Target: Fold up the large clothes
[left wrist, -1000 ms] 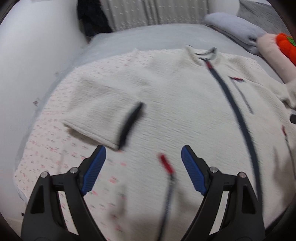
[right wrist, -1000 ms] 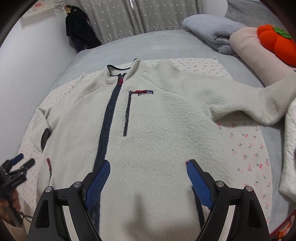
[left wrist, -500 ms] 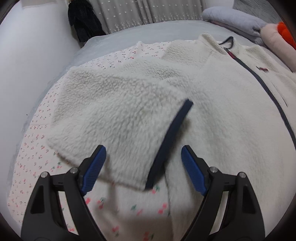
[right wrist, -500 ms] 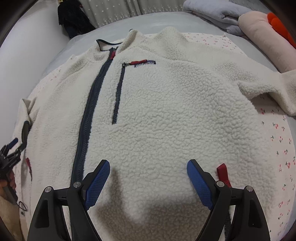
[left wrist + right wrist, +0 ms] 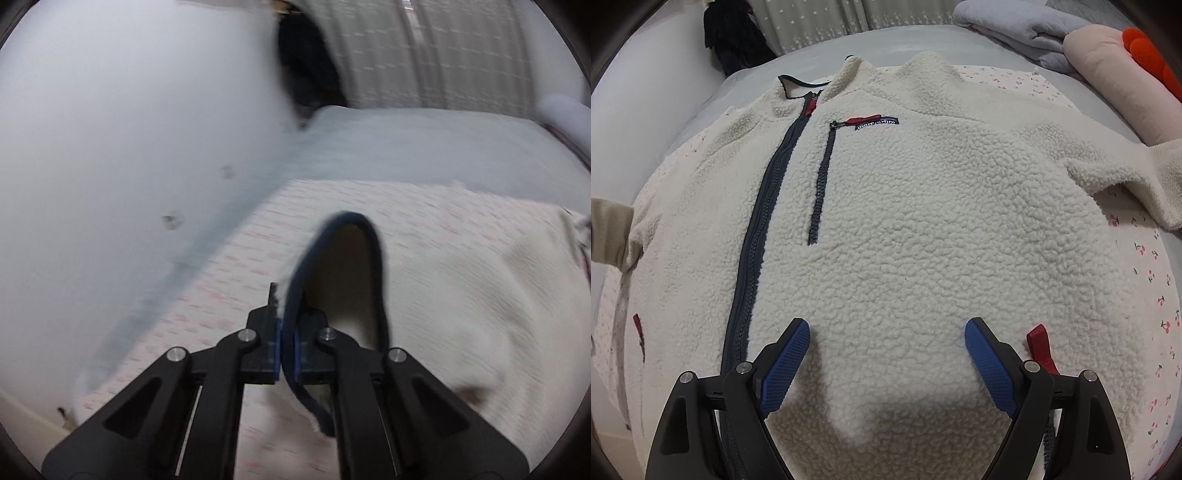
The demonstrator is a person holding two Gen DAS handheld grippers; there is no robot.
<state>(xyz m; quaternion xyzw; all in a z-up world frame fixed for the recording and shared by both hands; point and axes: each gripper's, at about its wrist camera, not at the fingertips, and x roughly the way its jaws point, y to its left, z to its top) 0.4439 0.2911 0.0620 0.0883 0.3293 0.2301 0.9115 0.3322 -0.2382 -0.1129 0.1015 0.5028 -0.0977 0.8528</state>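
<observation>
Left view, blurred: wall (image 5: 110, 147) at far left, grey bed (image 5: 406, 147) beyond, cherry-print sheet (image 5: 229, 295) below. Left gripper (image 5: 286, 332) clamped on navy-trimmed cuff (image 5: 295, 295) of fleece sleeve; jaws just closed, trim pinched between blue pads (image 5: 275, 347). Cuff opening gaping upward past fingertips, navy edge looping over and back down at right. Rest of sleeve and cream fleece (image 5: 480, 295) trailing off to right, lying on sheet. Dark garment (image 5: 310, 66) hanging by curtain (image 5: 424, 55) at top. Right view, sharp: sleeve end lifted at far left edge, off the sheet. Fleece jacket spread front-up across cherry-print sheet on bed, collar toward curtain. Main zip (image 5: 757, 236) navy, running from collar down left of centre; chest-pocket zip (image 5: 822, 181) beside it, label (image 5: 877, 123) at its top. Right gripper (image 5: 886, 354) spread wide just above lower front of jacket, nothing between pads, shadow on fleece under it. Red pull tab (image 5: 1039, 347) just right of right finger. Other sleeve (image 5: 1126, 177) stretched out to right. Folded grey blanket (image 5: 1015, 26), pink pillow (image 5: 1115, 74) and orange plush (image 5: 1145, 55) at top right.
</observation>
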